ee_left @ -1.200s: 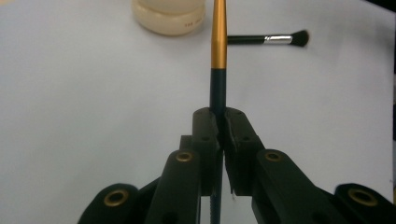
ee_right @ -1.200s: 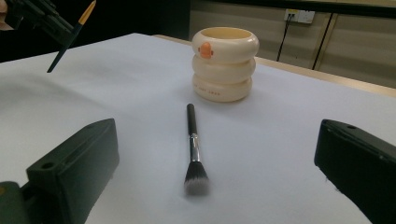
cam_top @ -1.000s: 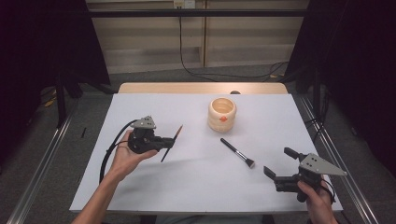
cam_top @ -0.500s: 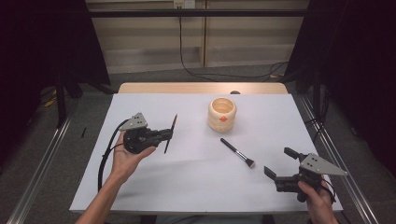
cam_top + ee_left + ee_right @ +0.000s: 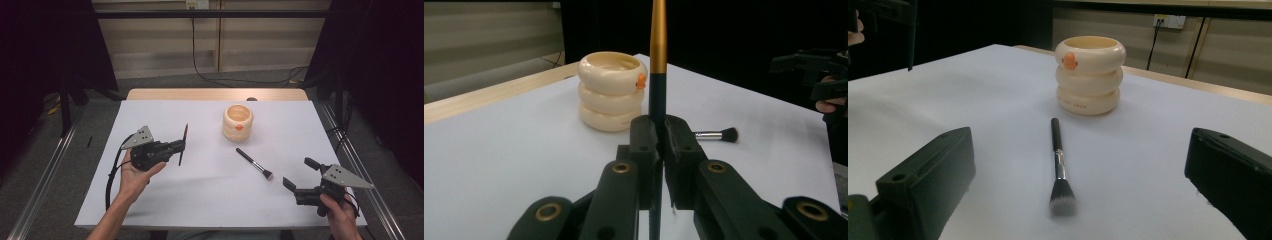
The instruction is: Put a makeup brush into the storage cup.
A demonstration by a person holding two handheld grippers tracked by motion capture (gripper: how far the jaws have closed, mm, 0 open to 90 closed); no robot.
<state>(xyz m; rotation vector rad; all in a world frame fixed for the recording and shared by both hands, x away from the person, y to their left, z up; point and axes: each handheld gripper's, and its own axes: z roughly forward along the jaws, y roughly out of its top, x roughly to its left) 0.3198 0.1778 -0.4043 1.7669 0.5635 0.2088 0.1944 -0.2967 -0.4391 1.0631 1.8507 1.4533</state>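
Looks like a lab / recording setup, not a home. White table w/ a wooden strip at the back edge, black curtains hanging on both sides, metal rails running along the floor by the table. Loose cables trail over the grey floor, and there's a wall socket on the plain beige back wall.

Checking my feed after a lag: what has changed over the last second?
The left gripper, shut on the thin brush, turned it from slanted to nearly upright and drifted slightly left. The right gripper stayed open, and the cup and makeup brush kept their places.
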